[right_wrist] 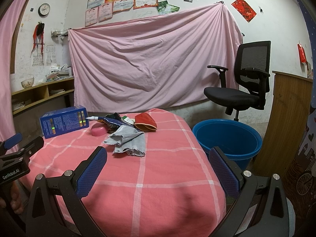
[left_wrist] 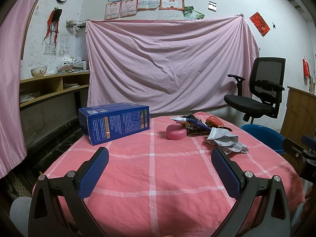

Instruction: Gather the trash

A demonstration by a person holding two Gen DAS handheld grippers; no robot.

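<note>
Left gripper [left_wrist: 160, 160] spread wide, nothing between the blue pads [left_wrist: 94, 172], touching nothing. It hovers over the near half of the pink checked tablecloth [left_wrist: 158, 187], lower centre of the left wrist view.

Right gripper [right_wrist: 158, 160] also spread wide and holding nothing, pads [right_wrist: 92, 170] clear of everything. Its right finger sits in front of the blue bucket [right_wrist: 227, 138] in that view, its left finger just short of the grey face mask [right_wrist: 128, 142].

Trash pile sits mid-frame on the far right part of the table: crumpled grey face mask nearest, then a blue foil wrapper [right_wrist: 112, 122] and a red pouch [right_wrist: 146, 122] behind it, touching or overlapping each other. Pink round soap-like puck [left_wrist: 176, 131] just left of the pile, against the wrapper. Blue carton [left_wrist: 116, 121] lies on its side at centre left, apart from the pile.

Blue bucket stands on the floor beside the table's right edge, centre right of the right wrist view. Black office chair [right_wrist: 244, 79] behind it.
</note>
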